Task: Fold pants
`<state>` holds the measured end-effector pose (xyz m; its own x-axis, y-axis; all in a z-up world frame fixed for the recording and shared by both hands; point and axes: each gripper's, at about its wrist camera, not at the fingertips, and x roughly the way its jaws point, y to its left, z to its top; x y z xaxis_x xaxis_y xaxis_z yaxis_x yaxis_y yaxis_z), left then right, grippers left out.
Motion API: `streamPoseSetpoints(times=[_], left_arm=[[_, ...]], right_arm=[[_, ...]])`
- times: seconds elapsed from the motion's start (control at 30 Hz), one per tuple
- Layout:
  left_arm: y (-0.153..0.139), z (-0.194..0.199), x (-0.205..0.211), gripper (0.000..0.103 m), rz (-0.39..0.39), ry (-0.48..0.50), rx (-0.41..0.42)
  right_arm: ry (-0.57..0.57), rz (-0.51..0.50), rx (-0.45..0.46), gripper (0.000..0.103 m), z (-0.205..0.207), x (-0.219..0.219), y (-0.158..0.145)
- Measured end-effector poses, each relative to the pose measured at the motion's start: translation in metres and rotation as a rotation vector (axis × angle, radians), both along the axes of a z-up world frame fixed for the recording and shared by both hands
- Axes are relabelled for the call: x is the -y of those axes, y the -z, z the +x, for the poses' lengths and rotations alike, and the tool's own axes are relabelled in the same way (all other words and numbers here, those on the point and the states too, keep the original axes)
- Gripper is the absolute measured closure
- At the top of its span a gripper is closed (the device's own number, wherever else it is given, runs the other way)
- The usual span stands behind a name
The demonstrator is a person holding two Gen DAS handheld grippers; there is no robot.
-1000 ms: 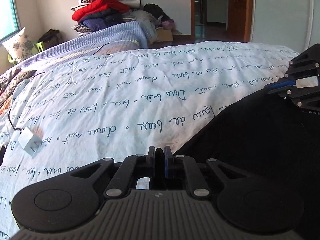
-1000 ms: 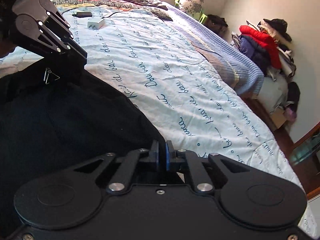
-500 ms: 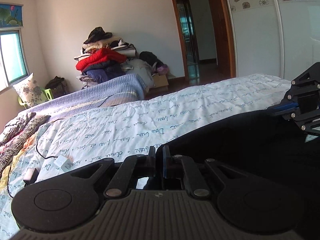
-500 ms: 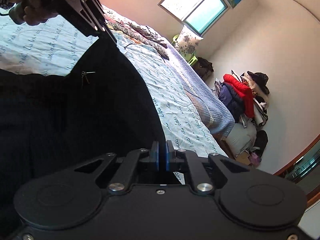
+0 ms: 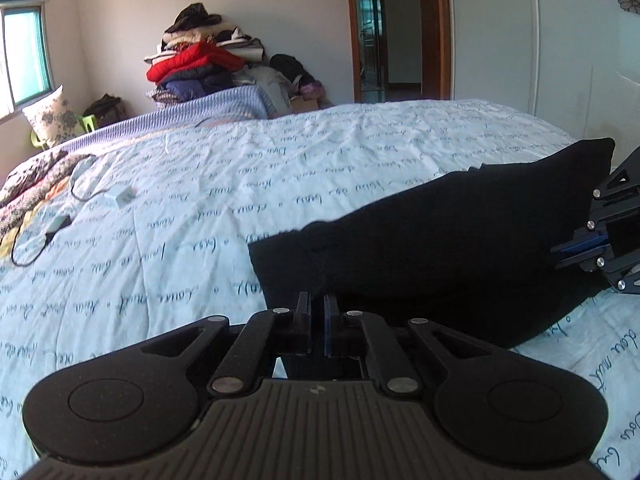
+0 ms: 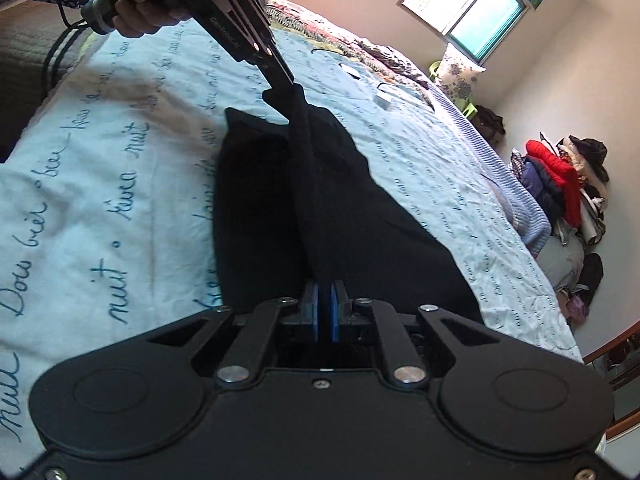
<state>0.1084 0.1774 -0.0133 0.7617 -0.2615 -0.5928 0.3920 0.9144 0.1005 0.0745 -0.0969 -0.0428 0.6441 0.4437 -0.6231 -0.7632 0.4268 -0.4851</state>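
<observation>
The black pants (image 5: 460,236) hang between my two grippers above the bed, stretched along their top edge. My left gripper (image 5: 317,304) is shut on one end of that edge. It also shows in the right wrist view (image 6: 282,80), held by a hand. My right gripper (image 6: 324,292) is shut on the other end, and it shows at the right edge of the left wrist view (image 5: 560,256). The lower part of the pants (image 6: 360,208) drapes onto the bed.
The bed has a light blue sheet (image 5: 200,200) with dark script. A white charger with cable (image 5: 120,197) lies at the left. A pile of clothes (image 5: 200,64) stands at the far wall. A doorway (image 5: 372,32) and a white wardrobe (image 5: 540,60) are beyond the bed.
Both grippers have carried the pants' edge across the bed; the cloth, which hung wide half a second ago, now sits lower, with less hanging and more lying on the sheet.
</observation>
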Motion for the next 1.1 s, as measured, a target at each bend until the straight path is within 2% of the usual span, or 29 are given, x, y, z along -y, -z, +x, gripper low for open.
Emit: streamPoseSetpoints(times=[0.03, 0.2, 0.3, 0.37, 0.4, 0.43, 0.5, 0.57, 0.6, 0.63, 0.67, 0.73, 0.77, 0.83, 0.87, 1.0, 1.07, 1.1], left_arm=[[0.004, -0.003, -0.003, 0.103, 0.005, -0.010, -0.010], [0.017, -0.013, -0.021, 0.103, 0.007, -0.062, -0.064], [0.013, -0.018, -0.024, 0.103, 0.011, -0.073, -0.052], [0.007, -0.018, -0.025, 0.095, 0.003, -0.081, -0.061], [0.004, -0.018, -0.024, 0.084, 0.009, -0.093, -0.051], [0.002, -0.018, -0.024, 0.083, 0.016, -0.099, -0.042], [-0.003, -0.016, -0.023, 0.077, 0.030, -0.118, -0.038], [-0.006, -0.016, -0.023, 0.069, 0.028, -0.136, -0.038], [-0.007, -0.015, -0.023, 0.061, 0.031, -0.144, -0.038], [-0.008, -0.015, -0.022, 0.057, 0.036, -0.150, -0.033], [-0.009, -0.015, -0.020, 0.057, 0.044, -0.157, -0.024], [-0.011, -0.013, -0.018, 0.052, 0.060, -0.188, -0.008], [-0.012, -0.012, -0.018, 0.051, 0.065, -0.207, -0.006], [-0.014, -0.010, -0.020, 0.050, 0.082, -0.261, -0.007], [-0.015, -0.009, -0.023, 0.050, 0.092, -0.288, -0.010], [-0.014, -0.012, -0.038, 0.049, 0.110, -0.347, -0.025], [-0.013, -0.015, -0.042, 0.048, 0.133, -0.363, -0.028], [-0.012, -0.016, -0.042, 0.048, 0.145, -0.367, -0.025]], right_arm=[[-0.010, -0.007, -0.004, 0.097, -0.004, -0.003, 0.002], [-0.025, -0.042, -0.034, 0.096, -0.012, -0.010, 0.010], [-0.026, -0.040, -0.052, 0.095, -0.021, -0.010, 0.011], [-0.035, -0.078, -0.047, 0.095, -0.026, -0.011, 0.014], [-0.029, -0.112, -0.054, 0.095, -0.026, -0.013, 0.018], [-0.022, -0.119, -0.045, 0.095, -0.027, -0.015, 0.017], [0.004, -0.080, -0.033, 0.090, -0.027, -0.018, 0.008], [-0.031, 0.018, -0.053, 0.075, -0.031, -0.023, -0.013], [-0.054, 0.072, -0.046, 0.071, -0.033, -0.030, -0.023], [-0.064, 0.106, -0.024, 0.064, -0.035, -0.040, -0.030], [-0.072, 0.120, 0.009, 0.063, -0.035, -0.053, -0.032], [-0.080, 0.123, 0.077, 0.063, -0.029, -0.084, -0.027], [-0.084, 0.121, 0.082, 0.064, -0.022, -0.098, -0.022], [-0.071, 0.114, 0.075, 0.066, -0.004, -0.124, -0.007], [-0.064, 0.105, 0.069, 0.072, 0.003, -0.133, -0.001], [-0.042, 0.038, 0.034, 0.076, 0.026, -0.155, 0.024], [-0.050, 0.035, 0.049, 0.093, 0.025, -0.156, 0.028], [-0.050, 0.043, 0.053, 0.094, 0.022, -0.155, 0.027]])
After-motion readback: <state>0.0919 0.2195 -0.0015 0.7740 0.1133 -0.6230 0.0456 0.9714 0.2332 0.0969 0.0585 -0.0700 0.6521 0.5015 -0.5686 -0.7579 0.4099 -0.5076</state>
